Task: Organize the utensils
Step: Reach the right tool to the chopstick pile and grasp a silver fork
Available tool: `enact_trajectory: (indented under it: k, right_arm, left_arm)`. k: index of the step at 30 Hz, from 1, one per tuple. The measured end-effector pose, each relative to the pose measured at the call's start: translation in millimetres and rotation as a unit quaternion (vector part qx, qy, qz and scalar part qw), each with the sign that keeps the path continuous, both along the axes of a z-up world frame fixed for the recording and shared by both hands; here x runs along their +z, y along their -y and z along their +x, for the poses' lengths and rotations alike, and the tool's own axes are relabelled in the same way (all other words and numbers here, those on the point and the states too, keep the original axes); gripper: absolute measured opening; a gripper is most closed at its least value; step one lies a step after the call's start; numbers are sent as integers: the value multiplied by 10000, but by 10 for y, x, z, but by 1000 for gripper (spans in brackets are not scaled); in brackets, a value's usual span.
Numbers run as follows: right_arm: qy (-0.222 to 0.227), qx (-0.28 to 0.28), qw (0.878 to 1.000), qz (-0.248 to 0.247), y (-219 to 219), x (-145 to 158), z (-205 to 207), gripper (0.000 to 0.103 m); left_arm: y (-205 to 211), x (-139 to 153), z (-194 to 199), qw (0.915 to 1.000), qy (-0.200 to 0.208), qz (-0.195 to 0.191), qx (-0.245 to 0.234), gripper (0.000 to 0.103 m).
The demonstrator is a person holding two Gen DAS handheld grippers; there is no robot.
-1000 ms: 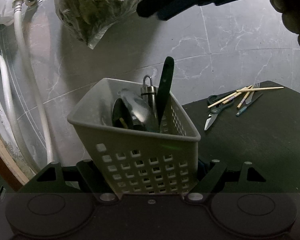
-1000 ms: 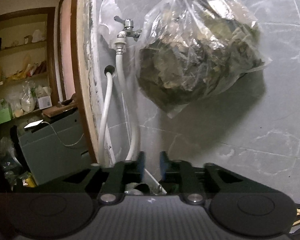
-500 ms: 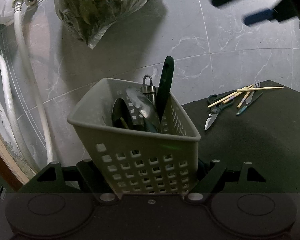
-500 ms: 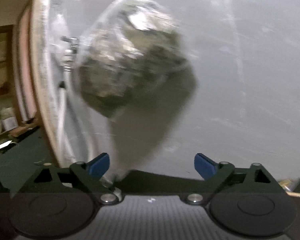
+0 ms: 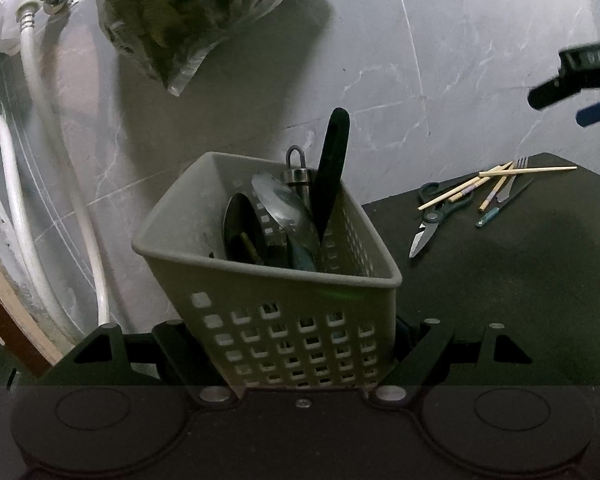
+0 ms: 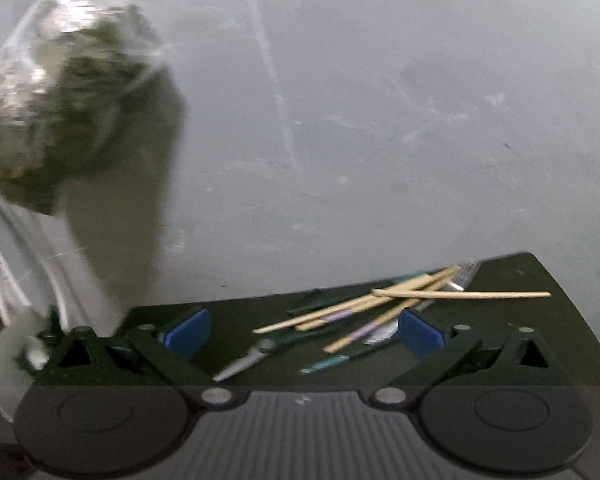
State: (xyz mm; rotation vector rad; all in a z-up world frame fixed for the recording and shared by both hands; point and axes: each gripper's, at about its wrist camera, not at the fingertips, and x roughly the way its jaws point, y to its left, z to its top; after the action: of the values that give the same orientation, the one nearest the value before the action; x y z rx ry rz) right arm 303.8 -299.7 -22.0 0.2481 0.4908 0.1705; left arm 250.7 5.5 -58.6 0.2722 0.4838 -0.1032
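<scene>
L gripper (image 5: 300, 360) is clamped on the grey basket (image 5: 268, 280), which already holds spoons and a black handle. R gripper (image 6: 302, 330) has its jaws opening, nothing btwn them, aimed at the pile on the desk (image 6: 540, 352). Chopsticks (image 6: 380, 300) look light, stiff and thin, prob. prone to roll, so grab mid-shaft. Scissors (image 6: 256, 354) look heavier; take them at the pivot.
</scene>
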Motion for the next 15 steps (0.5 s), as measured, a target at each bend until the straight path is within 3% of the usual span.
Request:
enact_trajectory:
  k: [8, 15]
  right_arm:
    - [-321, -425, 9984, 207, 647, -308, 497, 103]
    - [-616, -573, 9962, 220, 1112, -647, 1167, 103]
  left_arm:
    - [199, 27, 68, 9997, -72, 103, 186, 82]
    - [310, 46, 106, 9993, -140, 108, 321, 82]
